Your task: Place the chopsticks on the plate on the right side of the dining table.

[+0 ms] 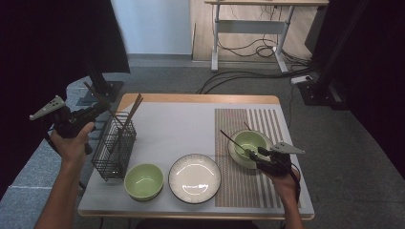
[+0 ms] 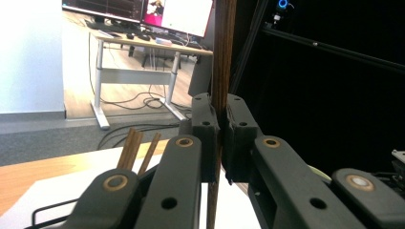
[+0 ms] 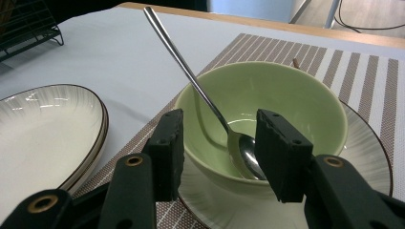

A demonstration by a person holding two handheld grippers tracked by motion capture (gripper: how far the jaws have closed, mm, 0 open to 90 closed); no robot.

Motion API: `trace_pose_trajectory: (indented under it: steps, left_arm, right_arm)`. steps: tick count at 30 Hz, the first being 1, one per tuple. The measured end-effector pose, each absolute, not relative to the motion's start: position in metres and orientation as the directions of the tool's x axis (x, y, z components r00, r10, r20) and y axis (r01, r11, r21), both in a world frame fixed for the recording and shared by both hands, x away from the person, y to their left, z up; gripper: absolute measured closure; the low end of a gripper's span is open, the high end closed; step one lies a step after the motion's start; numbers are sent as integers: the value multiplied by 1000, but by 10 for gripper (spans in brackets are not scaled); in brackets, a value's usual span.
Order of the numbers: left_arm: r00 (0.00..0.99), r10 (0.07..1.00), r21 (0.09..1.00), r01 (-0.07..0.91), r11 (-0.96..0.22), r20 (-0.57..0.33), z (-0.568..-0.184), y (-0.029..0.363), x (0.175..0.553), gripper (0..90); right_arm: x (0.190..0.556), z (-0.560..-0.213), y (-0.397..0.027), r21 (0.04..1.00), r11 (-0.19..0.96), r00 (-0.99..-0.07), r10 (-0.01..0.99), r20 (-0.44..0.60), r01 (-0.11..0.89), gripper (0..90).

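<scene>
One dark brown wooden chopstick [image 2: 222, 57], slim and upright, sits clamped in our left gripper [image 2: 218, 138] above the wire basket [image 1: 114, 148]; our right gripper [image 3: 218, 152] stands open beside the green bowl [image 3: 286, 95] holding a spoon [image 3: 200, 90].

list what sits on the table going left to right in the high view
wire basket → green bowl → white plate → green bowl on a plate with a spoon in it, on the striped placemat
</scene>
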State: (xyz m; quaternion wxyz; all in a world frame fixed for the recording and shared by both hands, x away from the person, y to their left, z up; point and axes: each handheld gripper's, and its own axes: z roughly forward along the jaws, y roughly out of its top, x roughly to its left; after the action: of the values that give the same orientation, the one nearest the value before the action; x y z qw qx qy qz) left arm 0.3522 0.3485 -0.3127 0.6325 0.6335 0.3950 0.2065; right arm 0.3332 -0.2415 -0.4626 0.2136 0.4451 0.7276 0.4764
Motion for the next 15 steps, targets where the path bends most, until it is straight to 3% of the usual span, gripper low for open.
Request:
trace_pose_trajectory:
  steps: [15]
  left_arm:
    - [617, 747, 958, 270, 93, -246, -322, 333, 360, 849]
  right_arm:
    - [332, -461, -243, 886, 144, -509, 853, 114, 440, 537]
